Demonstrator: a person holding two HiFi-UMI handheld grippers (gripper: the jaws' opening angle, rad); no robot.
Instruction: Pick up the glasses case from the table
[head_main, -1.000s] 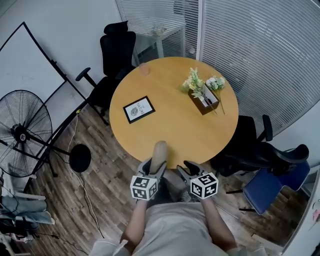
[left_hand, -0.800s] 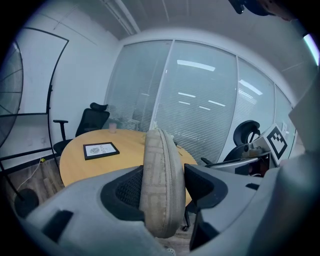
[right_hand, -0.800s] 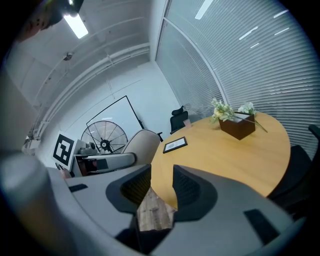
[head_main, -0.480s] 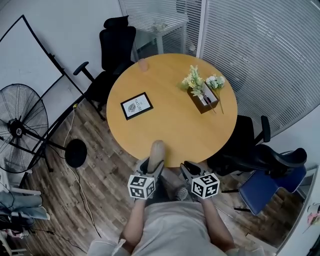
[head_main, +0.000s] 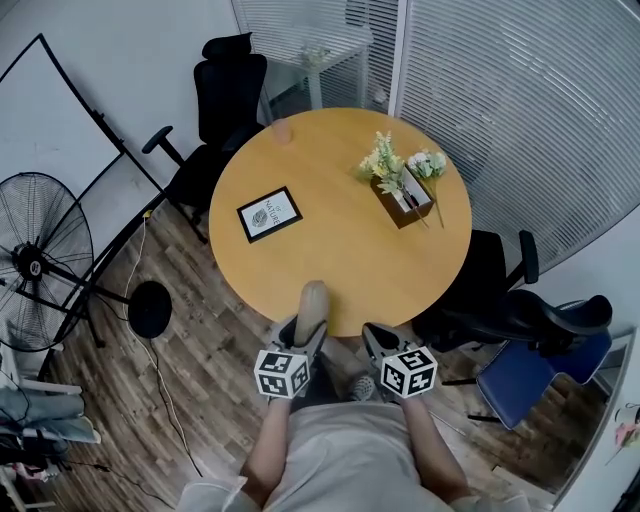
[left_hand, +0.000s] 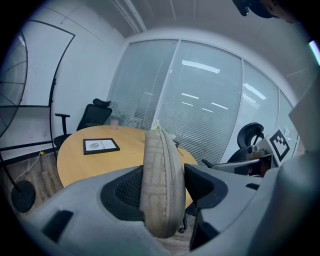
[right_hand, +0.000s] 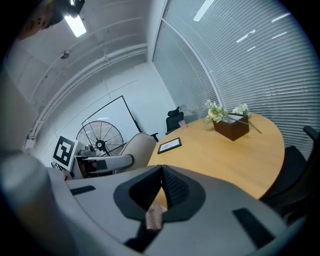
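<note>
The glasses case (left_hand: 159, 192) is clamped by the left gripper (head_main: 303, 336); the right gripper's (right_hand: 161, 172) jaws have just been closed together, apparently empty.

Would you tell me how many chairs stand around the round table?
3: a black chair beyond the table, a second black chair on its right, a blue chair beside that. More may be hidden.

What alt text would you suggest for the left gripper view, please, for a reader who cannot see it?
The left tool grips a beige glasses case on edge between its jaws. Behind it are a round wooden table with a framed picture, a black office chair and glass walls.
</note>
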